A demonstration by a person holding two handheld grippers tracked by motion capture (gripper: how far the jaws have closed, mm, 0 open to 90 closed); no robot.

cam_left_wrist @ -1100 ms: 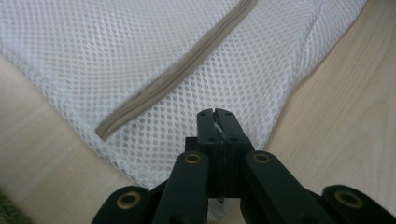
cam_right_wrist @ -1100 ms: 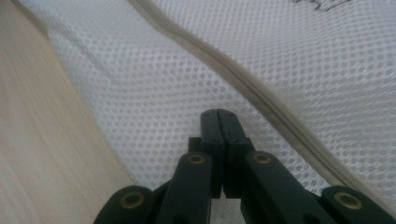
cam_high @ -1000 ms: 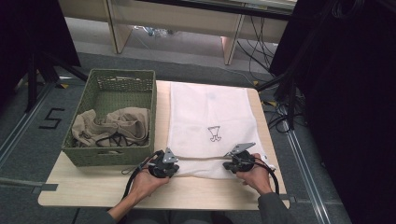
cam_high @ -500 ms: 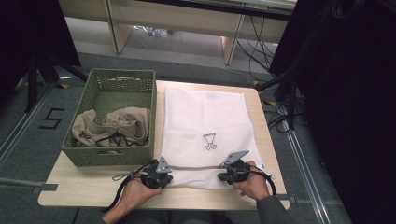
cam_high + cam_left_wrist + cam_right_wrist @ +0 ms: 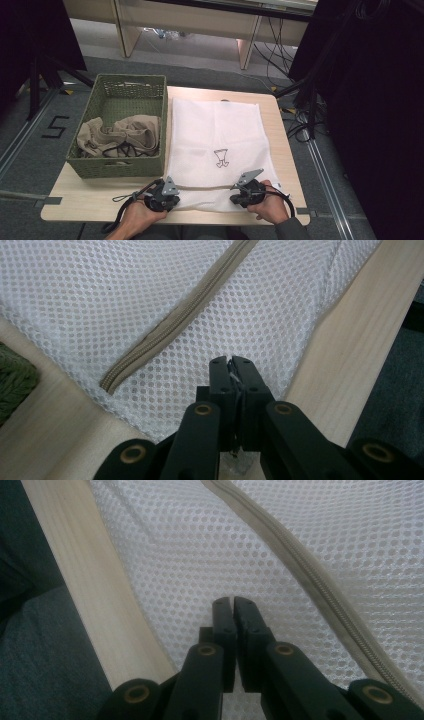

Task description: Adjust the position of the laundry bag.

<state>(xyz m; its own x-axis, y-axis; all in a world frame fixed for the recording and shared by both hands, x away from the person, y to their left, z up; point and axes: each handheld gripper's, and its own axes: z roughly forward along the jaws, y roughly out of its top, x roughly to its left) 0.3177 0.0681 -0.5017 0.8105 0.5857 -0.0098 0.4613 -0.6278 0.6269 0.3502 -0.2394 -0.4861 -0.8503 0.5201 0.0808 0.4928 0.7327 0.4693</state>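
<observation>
Pinching: the left gripper point(image 5: 170, 195) and the right gripper point(image 5: 239, 194) each have their jaws closed tight on the near edge of the white mesh laundry bag point(image 5: 215, 145), mesh caught between the pads.
Bag's place: flat on the wooden table point(image 5: 90, 200), just beside the green basket point(image 5: 120, 95) that holds beige clothes point(image 5: 120, 135).
Feel: I'd judge it very light, limp and floppy; it will sag and fold between the two holds.
Grip: open weave, not slippery, though thin mesh could snag or slip from a shallow pinch.
Best hold: the near corners, or along the zipper point(image 5: 180, 320), where the seam is thicker.
</observation>
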